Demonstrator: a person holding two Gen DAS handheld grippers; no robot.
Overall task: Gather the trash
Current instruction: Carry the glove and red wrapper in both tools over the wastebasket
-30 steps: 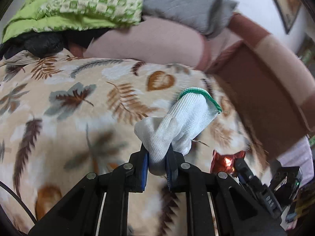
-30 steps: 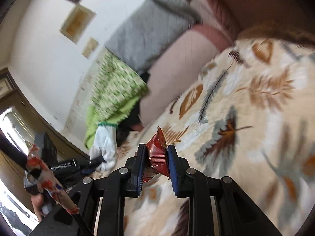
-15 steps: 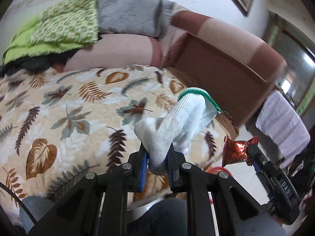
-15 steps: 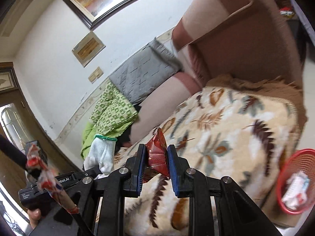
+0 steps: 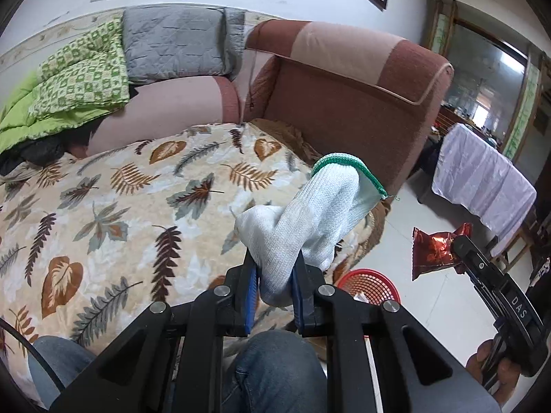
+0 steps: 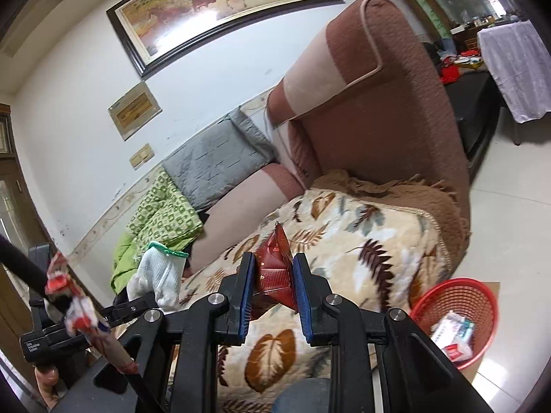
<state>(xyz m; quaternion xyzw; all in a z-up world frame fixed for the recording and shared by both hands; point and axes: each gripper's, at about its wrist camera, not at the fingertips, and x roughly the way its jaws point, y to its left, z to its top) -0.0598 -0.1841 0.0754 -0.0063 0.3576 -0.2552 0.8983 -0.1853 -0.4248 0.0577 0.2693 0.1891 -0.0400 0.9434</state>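
Observation:
My left gripper (image 5: 274, 289) is shut on a white knit glove (image 5: 310, 213) with a green cuff, held up over the sofa's front edge. The same glove (image 6: 156, 273) shows at the left of the right wrist view. My right gripper (image 6: 273, 287) is shut on a shiny red snack wrapper (image 6: 275, 261); that wrapper (image 5: 434, 249) hangs at the right of the left wrist view, above the floor. A red mesh basket (image 6: 482, 296) stands on the floor beside the sofa with some packets inside; its rim (image 5: 370, 277) peeks out below the glove.
A leaf-print blanket (image 5: 120, 206) covers the sofa seat. The brown armrest (image 5: 361, 103) rises behind, with grey (image 5: 175, 48) and green (image 5: 86, 75) bedding at the back. The person's denim-clad knee (image 5: 275, 368) is below. A cloth-covered table (image 5: 482, 179) stands at the right.
Both grippers have pulled back and up from the sofa with their items still held. The floor, the red basket and the room to the right have come into view.

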